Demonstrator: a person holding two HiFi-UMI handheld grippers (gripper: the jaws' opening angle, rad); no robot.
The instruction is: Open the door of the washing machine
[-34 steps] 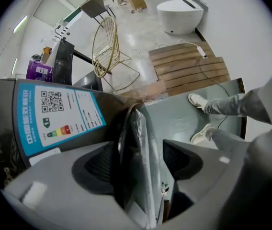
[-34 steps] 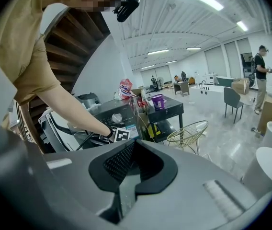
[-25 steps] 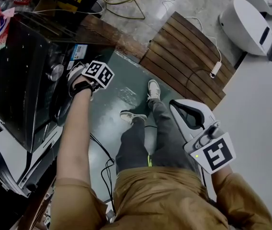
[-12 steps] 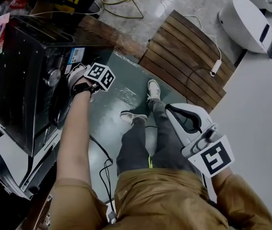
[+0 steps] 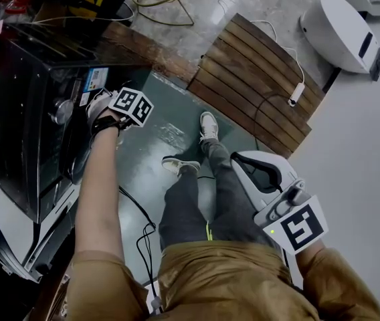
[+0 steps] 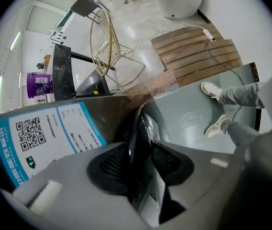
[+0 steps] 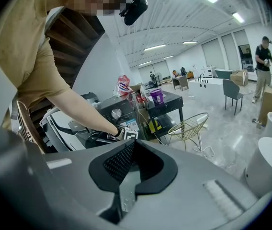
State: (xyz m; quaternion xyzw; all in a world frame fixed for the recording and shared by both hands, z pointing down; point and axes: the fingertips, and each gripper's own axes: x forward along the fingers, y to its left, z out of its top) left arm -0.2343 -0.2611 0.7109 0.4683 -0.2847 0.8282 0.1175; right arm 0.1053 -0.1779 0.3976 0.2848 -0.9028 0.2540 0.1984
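**Grip made, pull to come.** The dark door of the black front-loading washing machine sits low on the machine's front, at the left of the scene. Your left gripper has the door by its rim. The jaws have just been closing, and the thin dark edge now sits pinched between the two ribbed black pads.

By the look of it, the step in hand is the grasp itself, now finished, with the opening pull not yet begun. Whether the latch has let go cannot be told from here. The next move calls for a steady draw away from the machine's front, curving with the door's hinge. The clamp must stay firm, because so slim a rim could slip out of the pads.

Your bare left forearm reaches straight out and down to the machine, with the gripper tipped steeply downward and its marker cube facing up. Your right gripper waits at the near right beside your leg. It is angled gently down, with its jaws drawn together on nothing.

A white label with a blue border and a square code sits on the machine just left of the jaws. Your white shoes stand on a dark green floor mat. Beyond the mat lies a brown slatted wooden board. A gold wire chair stands farther off, and a white rounded appliance is at the far right.
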